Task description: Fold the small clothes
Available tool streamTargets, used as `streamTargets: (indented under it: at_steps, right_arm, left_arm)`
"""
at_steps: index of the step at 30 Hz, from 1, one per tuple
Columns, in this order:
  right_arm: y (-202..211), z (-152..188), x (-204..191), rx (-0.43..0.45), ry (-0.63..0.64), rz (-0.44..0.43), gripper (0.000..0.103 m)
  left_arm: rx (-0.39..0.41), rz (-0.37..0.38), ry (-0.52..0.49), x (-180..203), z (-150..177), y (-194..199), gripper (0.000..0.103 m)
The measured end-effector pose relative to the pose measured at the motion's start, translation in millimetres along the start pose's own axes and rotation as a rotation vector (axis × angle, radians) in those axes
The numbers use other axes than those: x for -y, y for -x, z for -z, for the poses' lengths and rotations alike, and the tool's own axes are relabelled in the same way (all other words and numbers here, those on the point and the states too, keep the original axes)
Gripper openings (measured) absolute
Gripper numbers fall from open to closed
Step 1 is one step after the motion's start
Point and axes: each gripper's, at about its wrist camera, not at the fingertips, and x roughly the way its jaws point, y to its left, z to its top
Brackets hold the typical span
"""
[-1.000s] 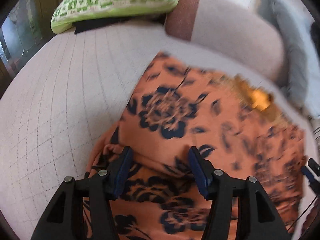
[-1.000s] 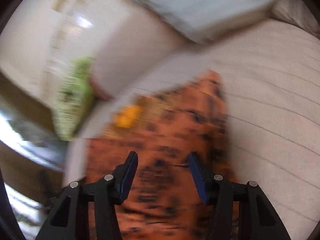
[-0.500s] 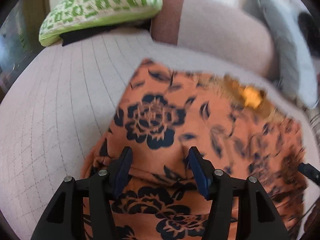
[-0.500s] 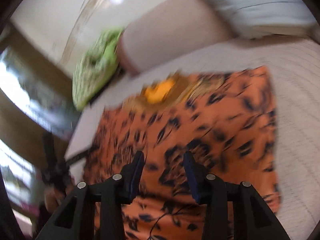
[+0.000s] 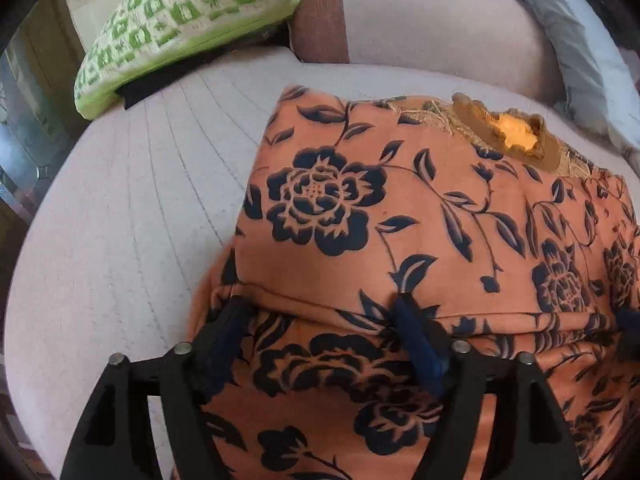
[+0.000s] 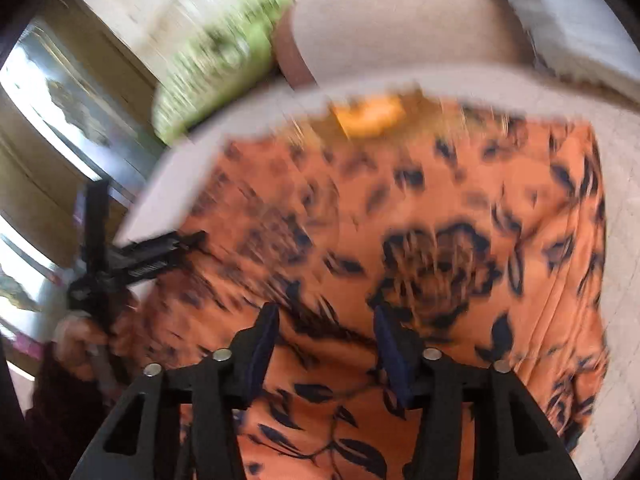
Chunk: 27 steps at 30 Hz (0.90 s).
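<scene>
An orange garment [image 5: 420, 216] printed with dark navy roses and leaves lies flat on the sofa seat [image 5: 132, 208]. Its cloth looks soft and matte, a little fuzzy. Near the far edge there is a gathered mustard collar [image 5: 516, 132] with gold lace trim beside it. One layer is folded over another, and the hem of the upper layer makes a straight stitched ridge across the cloth just ahead of my left tongs [image 5: 320, 320].

My left tongs are opening. Their blue pads stand wide apart over the cloth, which lies beneath and between them, and I cannot see them pinching any of it. My right tongs [image 6: 326, 328] are opening too, with printed fabric under the gap between the pads and nothing clamped there. That view is smeared by motion, so fine detail is lost.

The seat is pale grey with a quilted grid of stitched lines, and it curves round at its edge. To the garment's left a broad bare stretch of seat stays free. A green-and-cream patterned cushion [image 5: 188, 20] sits at the back left corner, well apart from the garment. A rounded beige backrest [image 5: 440, 28] rises just beyond the collar. In the right wrist view a hand [image 6: 88, 340] grips the other tool's handle at the garment's left edge.
</scene>
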Motion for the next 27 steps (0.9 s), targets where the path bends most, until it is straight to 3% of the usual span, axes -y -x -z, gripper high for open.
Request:
streamTargets:
  at_steps: [1, 4, 8, 11, 15, 19, 22, 27]
  right_arm:
    - [-8.0, 3.1, -0.2, -0.019, -0.003, 0.018, 0.054]
    - [9.0, 4.4, -6.4, 0.05, 0.012, 0.011, 0.054]
    - [63.6, 24.8, 11.5, 0.206, -0.097, -0.051, 0.054]
    - [111.8, 48.8, 21.0, 0.298, -0.131, -0.047, 0.054]
    - [173.5, 95.4, 33.5, 0.396, -0.224, -0.111, 0.062]
    - [213.8, 147.0, 37.2, 0.362, -0.254, -0.065, 0.063]
    - [225.2, 187.8, 47.8, 0.295, -0.311, -0.041, 0.063]
    - [216.4, 214.1, 54.3, 0.241, -0.388, -0.052, 0.063]
  left_arm:
    - [-0.009, 0.019, 0.029, -4.8, 0.3, 1.6, 0.079]
    - [-0.011, 0.084, 0.105, -20.9, 7.6, 19.0, 0.079]
    - [0.052, 0.071, 0.148, -43.7, 35.7, 61.1, 0.079]
    - [0.089, 0.071, 0.173, -66.0, 69.0, 100.7, 0.079]
    - [0.085, 0.03, 0.137, -98.3, 117.5, 143.6, 0.08]
    - [0.05, -0.027, 0.154, -134.2, 155.9, 170.6, 0.082]
    - [0.011, -0.023, 0.194, -153.8, 179.8, 175.5, 0.082]
    - [-0.009, 0.026, 0.239, -167.1, 201.8, 178.3, 0.081]
